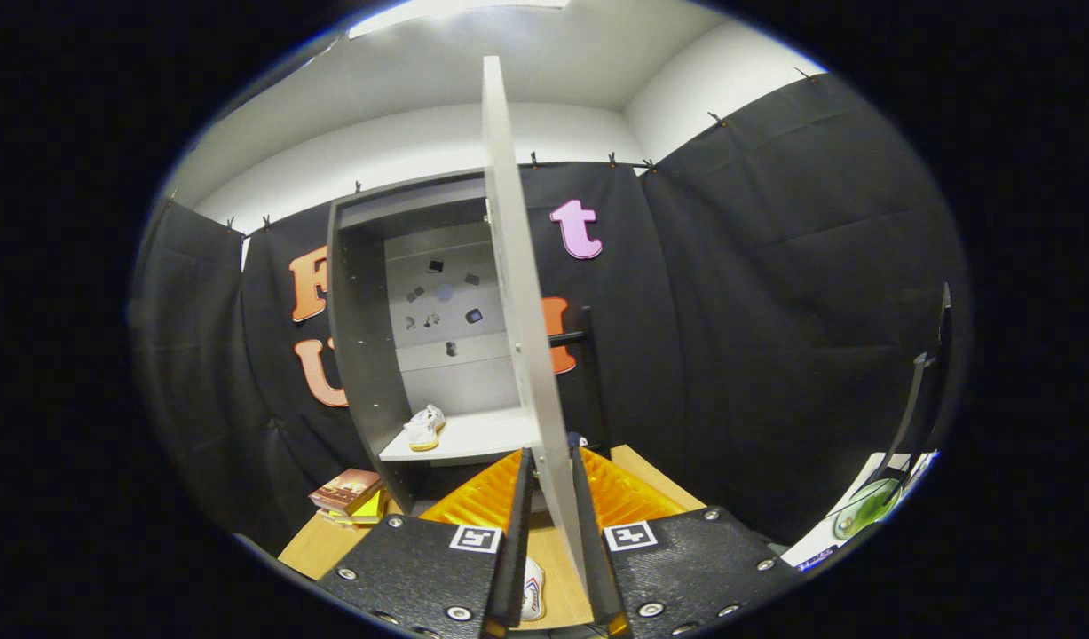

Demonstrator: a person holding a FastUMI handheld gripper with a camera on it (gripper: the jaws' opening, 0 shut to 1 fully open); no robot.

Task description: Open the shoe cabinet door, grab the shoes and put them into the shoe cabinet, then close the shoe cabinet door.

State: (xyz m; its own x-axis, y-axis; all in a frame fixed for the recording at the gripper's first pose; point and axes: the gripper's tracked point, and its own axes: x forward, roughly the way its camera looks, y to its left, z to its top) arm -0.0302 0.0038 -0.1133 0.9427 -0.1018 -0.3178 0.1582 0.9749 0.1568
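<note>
Claw (551, 479) straddles the open cabinet door (517, 293) edge-on, fingers either side (contact unclear), one white shoe (424, 428) on the shelf (473, 439), another (532, 587) on the desk (557, 568).

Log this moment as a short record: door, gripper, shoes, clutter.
door: open, its edge standing between the fingers
gripper: straddles the door edge; contact of the fingers cannot be told
cabinet: grey, interior exposed
shoe on shelf: white, lying on the shelf
second shoe: on the table, below the fingers
books: stacked on the table beside the cabinet
</note>
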